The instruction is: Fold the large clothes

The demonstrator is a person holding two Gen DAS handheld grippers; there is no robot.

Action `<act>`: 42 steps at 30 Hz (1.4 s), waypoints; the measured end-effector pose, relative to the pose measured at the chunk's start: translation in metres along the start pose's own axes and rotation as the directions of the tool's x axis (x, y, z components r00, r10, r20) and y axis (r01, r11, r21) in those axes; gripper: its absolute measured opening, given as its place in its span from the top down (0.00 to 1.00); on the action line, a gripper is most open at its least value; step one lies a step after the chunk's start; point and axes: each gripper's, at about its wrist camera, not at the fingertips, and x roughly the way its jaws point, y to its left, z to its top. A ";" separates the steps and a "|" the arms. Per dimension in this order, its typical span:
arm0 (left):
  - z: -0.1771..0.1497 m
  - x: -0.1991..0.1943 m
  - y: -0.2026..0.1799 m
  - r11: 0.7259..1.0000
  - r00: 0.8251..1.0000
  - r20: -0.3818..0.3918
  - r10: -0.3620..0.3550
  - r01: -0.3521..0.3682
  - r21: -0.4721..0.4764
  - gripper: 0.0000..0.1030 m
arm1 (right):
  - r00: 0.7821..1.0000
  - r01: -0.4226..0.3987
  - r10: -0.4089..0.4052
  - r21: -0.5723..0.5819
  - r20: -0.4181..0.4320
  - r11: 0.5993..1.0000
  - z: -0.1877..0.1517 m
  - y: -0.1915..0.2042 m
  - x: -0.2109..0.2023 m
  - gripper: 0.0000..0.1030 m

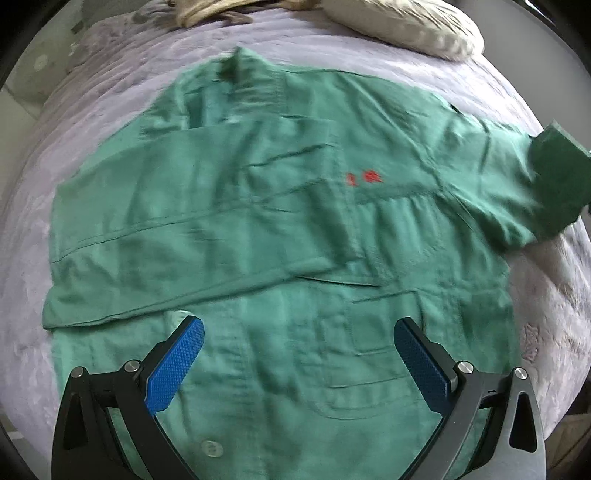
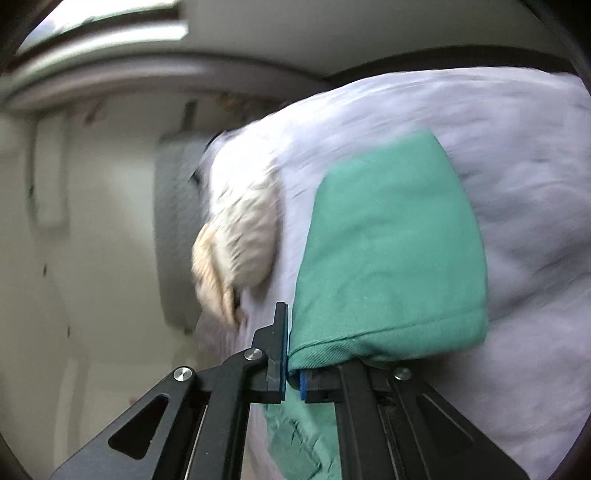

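Left gripper [image 1: 299, 336]: spread wide, blue pads [image 1: 173, 365] apart, nothing between them, hovering over the lower front of the green shirt [image 1: 280, 229]. Right gripper [image 2: 293, 365]: clamped tight on the hemmed cuff of the shirt's sleeve [image 2: 391, 258], fabric pinched between the blue pads and draped over the right-hand finger.

Green shirt: spread front-up on the pale lilac bedspread [image 1: 110, 110], collar toward the far end, chest pocket with red embroidery [image 1: 365, 178] right of the placket, lower pocket just ahead of the open fingers, white button [image 1: 210, 447] near the bottom edge. One sleeve folded across the body, lying from the left edge toward the middle. Other sleeve stretched out to the right, its darker cuff [image 1: 557, 177] lifted at the frame edge.

Cream pillow [image 1: 410, 26] at the head of the bed, beyond the collar; also visible beside the held sleeve in the right wrist view, strongly blurred. Pale wall [image 2: 92, 221] left of the bed.
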 end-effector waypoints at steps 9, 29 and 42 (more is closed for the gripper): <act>0.001 -0.011 0.065 0.995 0.995 0.046 0.085 -0.082 -0.063 0.00 | 0.965 -0.067 -0.041 -0.397 -0.260 0.916 -0.114 0.145 0.104 0.95; -0.036 0.007 0.203 0.959 0.995 0.015 0.103 -0.095 -0.267 0.00 | 0.647 0.179 -0.573 -0.631 -0.503 0.755 -0.373 0.071 0.266 0.64; -0.065 0.007 0.254 0.926 0.987 0.009 0.158 -0.145 -0.347 0.00 | 0.761 0.090 -0.535 -0.758 -0.366 0.646 -0.392 0.120 0.251 0.89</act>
